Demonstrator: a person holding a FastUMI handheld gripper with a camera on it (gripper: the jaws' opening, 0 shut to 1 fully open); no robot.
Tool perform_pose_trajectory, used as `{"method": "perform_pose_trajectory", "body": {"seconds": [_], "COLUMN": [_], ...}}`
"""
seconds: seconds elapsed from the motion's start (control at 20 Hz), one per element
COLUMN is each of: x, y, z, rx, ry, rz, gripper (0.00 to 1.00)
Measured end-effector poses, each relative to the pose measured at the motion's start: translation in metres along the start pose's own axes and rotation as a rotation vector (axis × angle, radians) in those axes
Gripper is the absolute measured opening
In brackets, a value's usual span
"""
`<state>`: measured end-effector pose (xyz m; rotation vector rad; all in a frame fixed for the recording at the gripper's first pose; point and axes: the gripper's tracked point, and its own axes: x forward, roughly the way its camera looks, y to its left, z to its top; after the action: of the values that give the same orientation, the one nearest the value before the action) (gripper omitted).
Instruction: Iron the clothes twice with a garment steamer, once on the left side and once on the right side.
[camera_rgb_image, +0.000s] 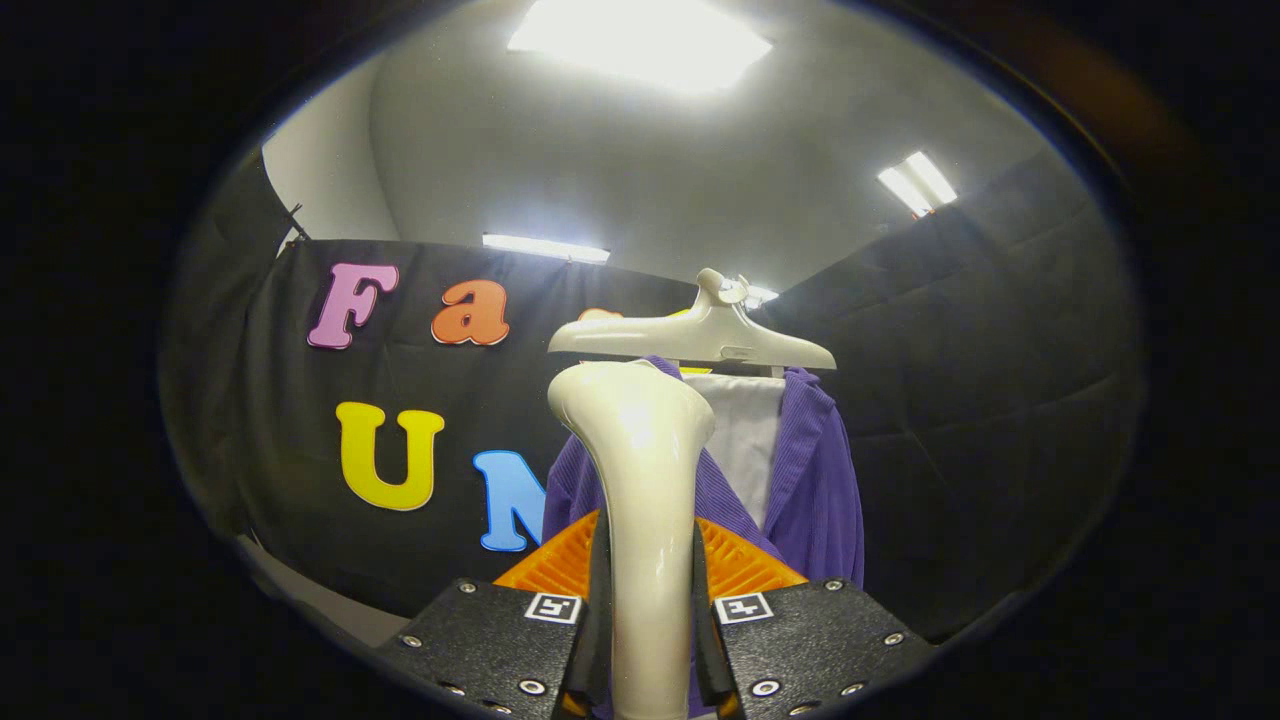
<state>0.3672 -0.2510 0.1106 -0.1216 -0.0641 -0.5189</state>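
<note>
Two fingers: your gripper (651, 640) has both clenched on the steamer (645, 500), one each side of its handle.
Steamer axis: upright, running from the fingers toward 12 o'clock, with the wide head on top.
Garment: the purple garment (815, 490) hangs on its hanger (700, 335), beyond the head and mostly at 1 to 2 o'clock.
Gap: probably still apart; the head hides the near cloth.
Next move: likely forward, then a stroke along one side.

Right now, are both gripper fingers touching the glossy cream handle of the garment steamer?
Touching. In the gripper view both fingers press against the steamer handle from either side with no gap, so the gripper is shut on it.
</note>
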Motion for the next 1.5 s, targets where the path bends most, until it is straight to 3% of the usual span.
{"method": "perform_pose_trajectory", "body": {"seconds": [0.4, 1.5], "x": [0.011, -0.066], "y": [-0.004, -0.033], "z": [-0.054, -0.195], "rx": [-0.04, -0.063], "ry": [0.089, 0.314], "rz": [0.0, 0.027], "gripper": [0.34, 0.34]}}
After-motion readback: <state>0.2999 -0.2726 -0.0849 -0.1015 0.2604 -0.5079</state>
